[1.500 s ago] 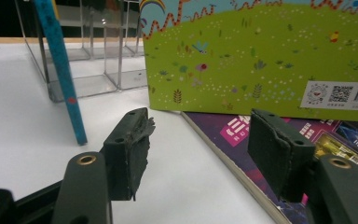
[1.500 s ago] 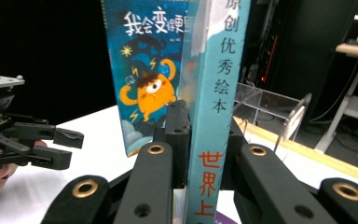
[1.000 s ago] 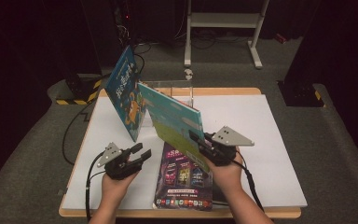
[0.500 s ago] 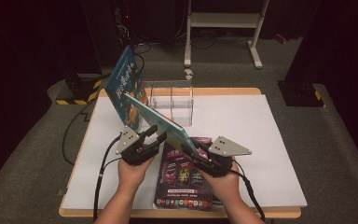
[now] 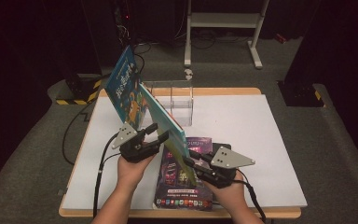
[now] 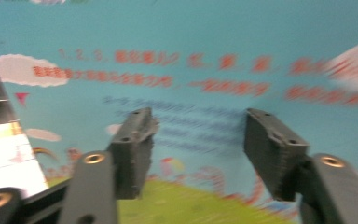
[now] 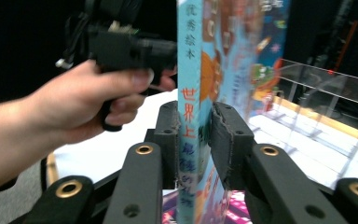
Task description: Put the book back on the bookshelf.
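Observation:
A thin teal picture book [image 5: 165, 123] stands tilted on edge over the table. My right gripper [image 5: 189, 156] is shut on its lower spine. In the right gripper view the pads [image 7: 168, 135] press both sides of the spine [image 7: 189, 70], and the jaws have just been closing on it. My left gripper [image 5: 158, 132] sits against the book's left face. Its jaws [image 6: 198, 140] have just been opening; they stand apart in front of the teal cover [image 6: 205, 56] with nothing between them.
A blue book [image 5: 126, 86] leans upright at the back left beside a clear acrylic stand [image 5: 179, 100]. A purple book [image 5: 182, 186] lies flat under my hands near the front edge. Bare white tabletop [image 5: 251, 130] lies to the right.
The left hand rose and came right to the teal book's face. The right hand shifted left and lower, and the book swung from broadside to nearly edge-on.

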Tool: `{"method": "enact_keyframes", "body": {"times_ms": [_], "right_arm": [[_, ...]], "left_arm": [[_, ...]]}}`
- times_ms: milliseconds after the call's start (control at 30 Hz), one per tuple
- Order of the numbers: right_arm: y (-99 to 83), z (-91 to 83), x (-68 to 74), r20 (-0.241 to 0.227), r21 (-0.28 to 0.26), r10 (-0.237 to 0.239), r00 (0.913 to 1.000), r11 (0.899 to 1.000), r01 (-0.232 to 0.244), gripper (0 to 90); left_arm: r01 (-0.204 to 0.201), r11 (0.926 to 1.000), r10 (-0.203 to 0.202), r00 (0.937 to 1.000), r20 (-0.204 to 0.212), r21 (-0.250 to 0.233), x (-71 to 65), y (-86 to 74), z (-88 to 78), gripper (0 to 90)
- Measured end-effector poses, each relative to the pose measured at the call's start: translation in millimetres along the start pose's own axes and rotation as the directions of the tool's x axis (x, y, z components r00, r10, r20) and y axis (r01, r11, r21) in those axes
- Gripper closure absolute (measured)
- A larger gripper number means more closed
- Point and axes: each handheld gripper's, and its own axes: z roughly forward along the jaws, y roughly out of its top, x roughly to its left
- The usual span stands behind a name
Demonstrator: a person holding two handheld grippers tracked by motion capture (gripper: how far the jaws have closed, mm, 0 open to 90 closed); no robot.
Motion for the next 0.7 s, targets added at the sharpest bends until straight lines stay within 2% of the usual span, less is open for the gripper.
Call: {"method": "enact_keyframes", "body": {"times_ms": [33, 100, 167, 267, 300, 367, 433, 567, 700], "right_arm": [[-0.7, 1.1, 1.5, -0.006, -0.002, 0.003, 1.0, 1.0, -0.003, 71.1], [-1.7, 2.2, 4.1, -0.01, -0.005, 0.002, 1.0, 1.0, -0.002, 71.1], [-2.0, 3.8, 7.0, -0.01, -0.007, -0.008, 0.9999, 1.0, 0.008, 71.0], [-2.7, 6.9, 11.5, -0.022, -0.01, -0.02, 0.9996, 1.0, 0.02, 70.1], [-3.1, 8.2, 13.7, -0.023, -0.009, -0.024, 0.9994, 1.0, 0.024, 70.1], [-3.8, 9.9, 18.0, -0.015, -0.012, -0.034, 0.9993, 0.999, 0.034, 69.9], [-4.0, 10.8, 21.6, -0.004, -0.008, -0.049, 0.9988, 0.999, 0.049, 70.0], [-4.4, 15.7, 26.3, -0.035, 0.002, -0.049, 0.9982, 0.999, 0.049, 67.5], [-7.5, 22.7, 31.8, -0.066, 0.004, -0.042, 0.997, 0.999, 0.042, 63.5]], "left_arm": [[-0.002, 0.9999, 0.003, 0.9991, 0.043, -0.014, -5.0, 1.7, -5.2, 33.3], [-0.026, 0.9988, 0.029, 0.9961, 0.083, -0.041, -16.6, 3.6, -16.8, 27.2], [-0.034, 0.9983, 0.04, 0.9908, 0.13, -0.047, -27.4, 4.6, -23.8, 23.8], [-0.033, 0.9987, 0.039, 0.9871, 0.156, -0.039, -39.9, 7.6, -26.1, 19.0], [-0.021, 0.9987, 0.029, 0.9873, 0.156, -0.047, -42.4, 8.5, -26.5, 17.3], [-0.003, 0.999, 0.009, 0.9906, 0.136, -0.045, -46.7, 10.1, -26.3, 12.0], [-0.009, 0.9992, 0.013, 0.9928, 0.119, -0.039, -50.1, 10.3, -26.0, 10.1], [-0.036, 0.9991, 0.037, 0.9978, 0.055, -0.021, -57.2, 10.4, -24.6, 8.2], [-0.057, 0.9983, 0.057, 0.9983, -0.005, 0.008, -58.8, 9.7, -23.8, 9.1]]}}
